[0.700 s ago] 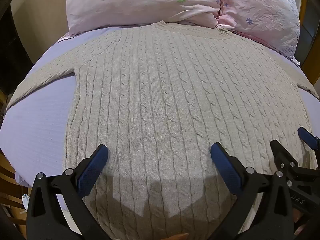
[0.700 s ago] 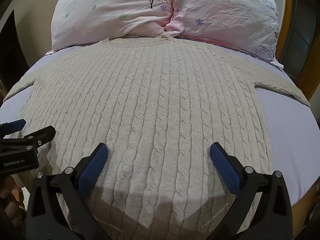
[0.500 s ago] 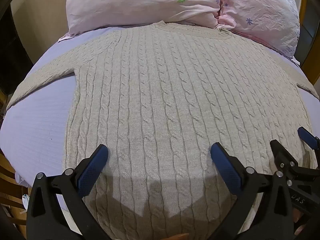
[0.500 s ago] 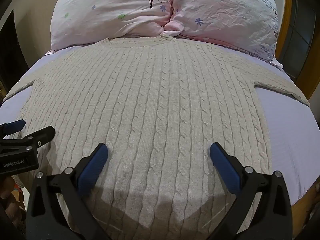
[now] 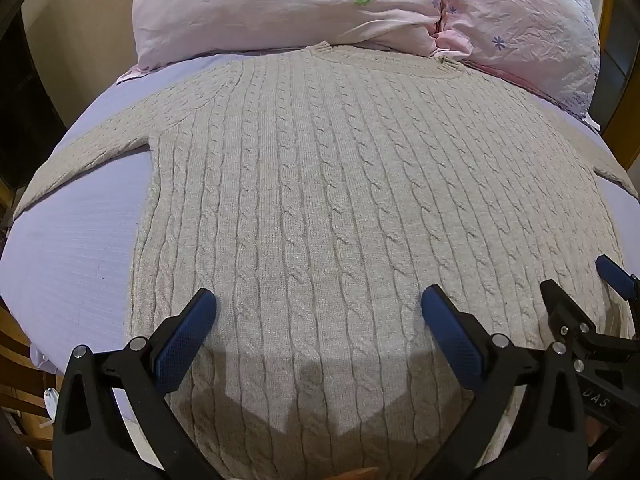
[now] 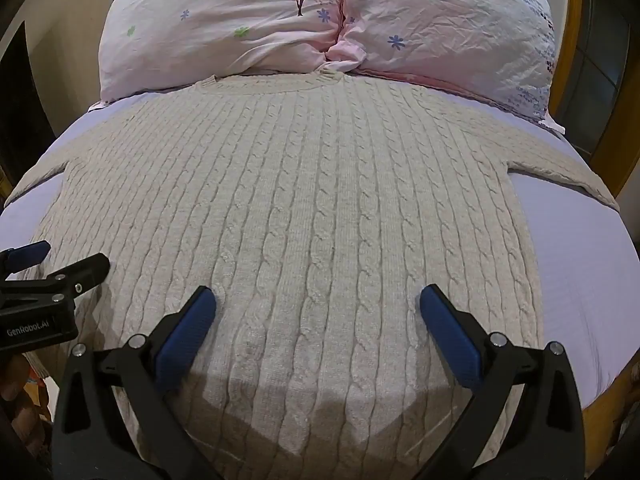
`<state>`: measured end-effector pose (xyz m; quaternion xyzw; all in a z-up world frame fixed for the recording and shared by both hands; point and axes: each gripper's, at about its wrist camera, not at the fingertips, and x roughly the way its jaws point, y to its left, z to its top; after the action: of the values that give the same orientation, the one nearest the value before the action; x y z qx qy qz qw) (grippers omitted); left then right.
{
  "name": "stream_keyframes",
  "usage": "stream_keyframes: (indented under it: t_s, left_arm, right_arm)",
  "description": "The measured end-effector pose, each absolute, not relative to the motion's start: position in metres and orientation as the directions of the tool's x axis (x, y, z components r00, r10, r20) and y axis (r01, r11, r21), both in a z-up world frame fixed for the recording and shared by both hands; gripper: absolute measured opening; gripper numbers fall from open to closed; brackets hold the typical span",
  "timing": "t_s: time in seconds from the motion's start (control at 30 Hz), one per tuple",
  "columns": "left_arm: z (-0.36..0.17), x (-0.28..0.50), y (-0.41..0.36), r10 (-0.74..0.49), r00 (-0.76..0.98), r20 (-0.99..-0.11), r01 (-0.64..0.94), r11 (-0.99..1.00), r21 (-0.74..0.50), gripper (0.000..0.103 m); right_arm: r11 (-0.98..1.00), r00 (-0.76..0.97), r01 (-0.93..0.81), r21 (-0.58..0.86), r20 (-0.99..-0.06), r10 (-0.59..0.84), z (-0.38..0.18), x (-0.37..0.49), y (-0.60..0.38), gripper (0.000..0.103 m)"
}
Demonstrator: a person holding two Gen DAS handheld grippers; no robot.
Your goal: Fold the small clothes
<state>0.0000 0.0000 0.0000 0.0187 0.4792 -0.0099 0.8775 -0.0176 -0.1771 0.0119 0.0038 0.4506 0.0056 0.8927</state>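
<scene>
A beige cable-knit sweater lies flat on the bed, collar toward the pillows, sleeves spread out to both sides; it also fills the right wrist view. My left gripper is open and empty, hovering over the sweater's lower left part. My right gripper is open and empty over the lower right part. Each gripper shows at the edge of the other's view: the right one, the left one. The hem below the grippers is hidden.
The bed has a lavender sheet. Two pink flowered pillows lie at the head. A wooden frame stands at the right, a wooden chair at the lower left.
</scene>
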Motion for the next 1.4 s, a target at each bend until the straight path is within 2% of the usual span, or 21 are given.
stream_keyframes:
  t_s: [1.4]
  left_arm:
    - [0.0000,0.0000,-0.0001,0.001,0.541,-0.841,0.036,0.999,0.024,0.102]
  right_arm:
    - [1.000,0.591,-0.005,0.012,-0.806,0.013,0.0110,-0.0170,-0.1740,0.101]
